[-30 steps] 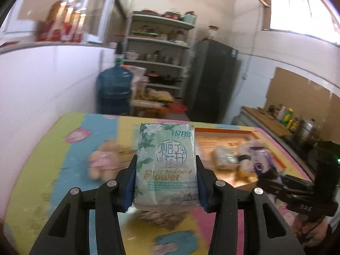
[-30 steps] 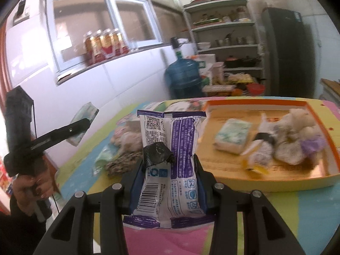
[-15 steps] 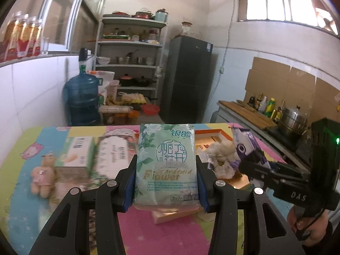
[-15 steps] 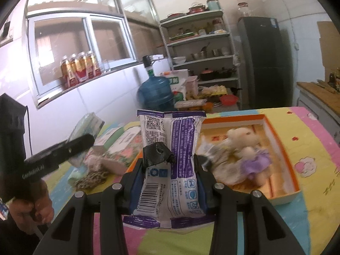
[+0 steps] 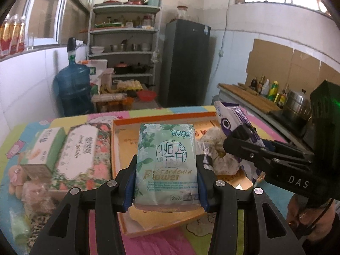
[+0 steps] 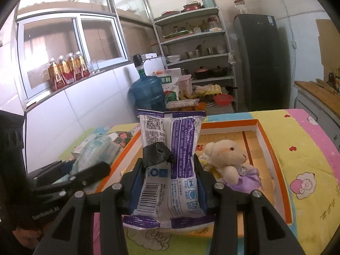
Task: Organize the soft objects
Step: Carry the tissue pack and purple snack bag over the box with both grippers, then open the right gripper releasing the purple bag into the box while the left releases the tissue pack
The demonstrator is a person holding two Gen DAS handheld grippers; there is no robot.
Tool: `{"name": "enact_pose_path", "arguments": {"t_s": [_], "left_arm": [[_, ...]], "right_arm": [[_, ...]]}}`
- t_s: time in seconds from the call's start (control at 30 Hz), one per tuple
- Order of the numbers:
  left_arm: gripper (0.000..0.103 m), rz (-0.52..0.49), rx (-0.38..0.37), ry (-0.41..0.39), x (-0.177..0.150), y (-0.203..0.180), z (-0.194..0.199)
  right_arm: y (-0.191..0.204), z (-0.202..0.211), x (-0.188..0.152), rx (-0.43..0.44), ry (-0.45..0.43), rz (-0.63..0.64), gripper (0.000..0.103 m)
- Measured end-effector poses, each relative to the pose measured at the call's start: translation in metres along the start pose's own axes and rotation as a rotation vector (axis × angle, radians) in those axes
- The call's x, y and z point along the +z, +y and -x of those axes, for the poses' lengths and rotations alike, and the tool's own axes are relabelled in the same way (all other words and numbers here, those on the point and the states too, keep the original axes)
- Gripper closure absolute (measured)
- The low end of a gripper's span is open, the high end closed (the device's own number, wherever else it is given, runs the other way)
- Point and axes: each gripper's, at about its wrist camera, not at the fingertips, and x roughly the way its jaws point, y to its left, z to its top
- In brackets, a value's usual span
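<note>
My left gripper (image 5: pixel 166 182) is shut on a green tissue pack (image 5: pixel 166 163) marked Gardenia Flower, held above the near edge of the orange-rimmed tray (image 5: pixel 127 123). My right gripper (image 6: pixel 170 182) is shut on a purple and white packet (image 6: pixel 172 159), held above the same tray (image 6: pixel 269 148). The right gripper and its packet (image 5: pixel 235 125) show at the right of the left wrist view. The left gripper's tissue pack (image 6: pixel 95 153) shows at the left of the right wrist view. A cream teddy bear in a purple dress (image 6: pixel 229 159) lies in the tray.
Left of the tray lie a green tissue box (image 5: pixel 44 146), a floral wipes pack (image 5: pixel 82 153), a small pink bear (image 5: pixel 16 174) and wrapped soft items (image 5: pixel 36 199) on the colourful tablecloth (image 6: pixel 306 155). A water jug (image 5: pixel 72 89), shelves and a fridge stand behind.
Both grippers have swung over the tray and come close together, each still holding its pack. The tray now lies directly below both.
</note>
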Motion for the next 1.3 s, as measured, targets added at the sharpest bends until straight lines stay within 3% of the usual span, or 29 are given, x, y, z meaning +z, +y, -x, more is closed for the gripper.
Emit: {"name": "enact_pose_path", "arguments": {"t_s": [0.5, 0.73, 0.8, 0.9, 1.0, 1.3], "left_arm": [[0.054, -0.024, -0.004, 0.132, -0.008, -0.003, -0.057], [0.047, -0.013, -0.029, 0.16, -0.008, -0.002, -0.062], [0.039, -0.015, -0.023, 0.156, -0.008, -0.003, -0.061], [0.034, -0.008, -0.029, 0.137, -0.009, -0.002, -0.054], [0.032, -0.005, -0.036, 0.121, -0.008, -0.002, -0.047], [0.032, -0.01, -0.025, 0.033, -0.005, 0.001, -0.011]], "right_arm": [[-0.018, -0.037, -0.003, -0.042, 0.079, -0.011, 0.059], [-0.021, -0.042, -0.005, -0.028, 0.088, -0.031, 0.057], [-0.02, -0.041, -0.005, -0.028, 0.081, -0.032, 0.055], [-0.021, -0.036, -0.005, -0.025, 0.064, -0.035, 0.048], [-0.021, -0.032, -0.004, -0.017, 0.051, -0.042, 0.041], [-0.016, -0.011, -0.001, -0.006, -0.013, -0.057, 0.041]]}}
